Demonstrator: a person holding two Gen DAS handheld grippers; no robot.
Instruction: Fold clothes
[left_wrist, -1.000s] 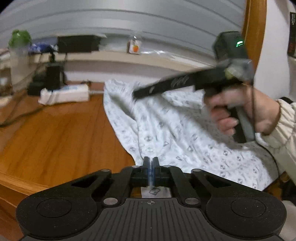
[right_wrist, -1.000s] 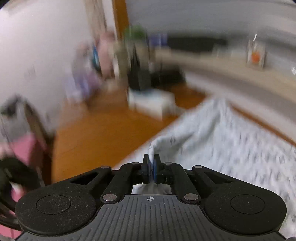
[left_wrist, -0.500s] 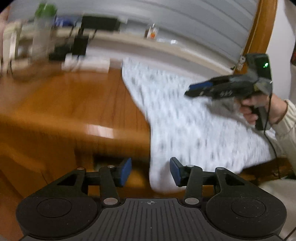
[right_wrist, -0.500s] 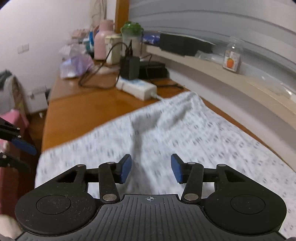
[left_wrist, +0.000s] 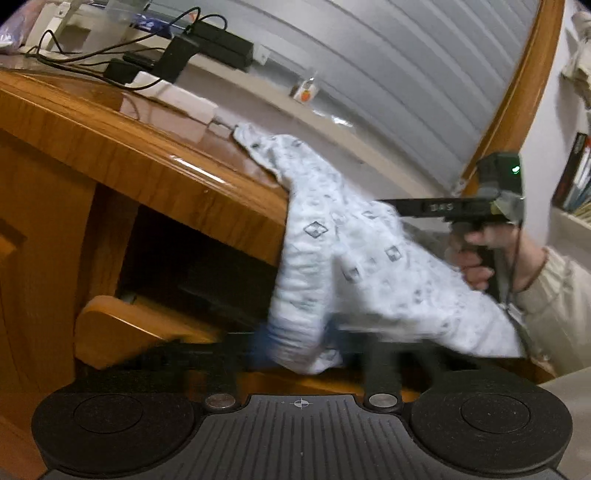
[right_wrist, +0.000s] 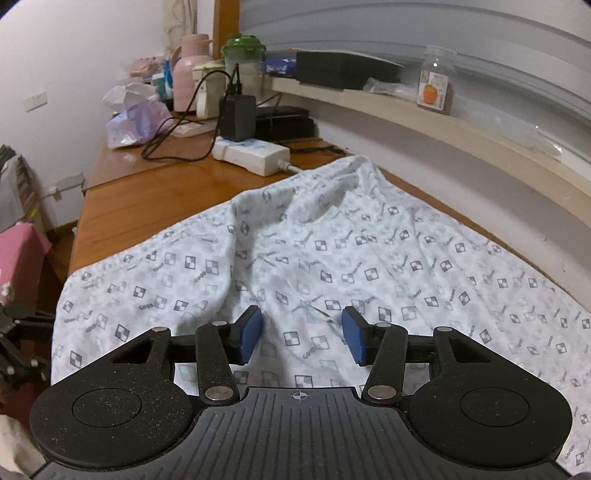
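Nearest the right hand-held gripper (right_wrist: 301, 338), the cloth (right_wrist: 332, 258) lies spread and rumpled on the counter (right_wrist: 147, 199), its blue pads wide apart and holding nothing, just above the fabric. At the left hand-held gripper (left_wrist: 295, 347) the view is blurred; a hanging fold sits about where its fingers would be, but whether they grip it cannot be told. One end of the cloth droops over the counter's front edge. No neat fold shows, so folding looks unfinished; how much is left is unclear. Farther back, a power strip (right_wrist: 251, 155) sits just beyond the cloth's far tip, with bottles behind. Bare wood to the left gives open room.
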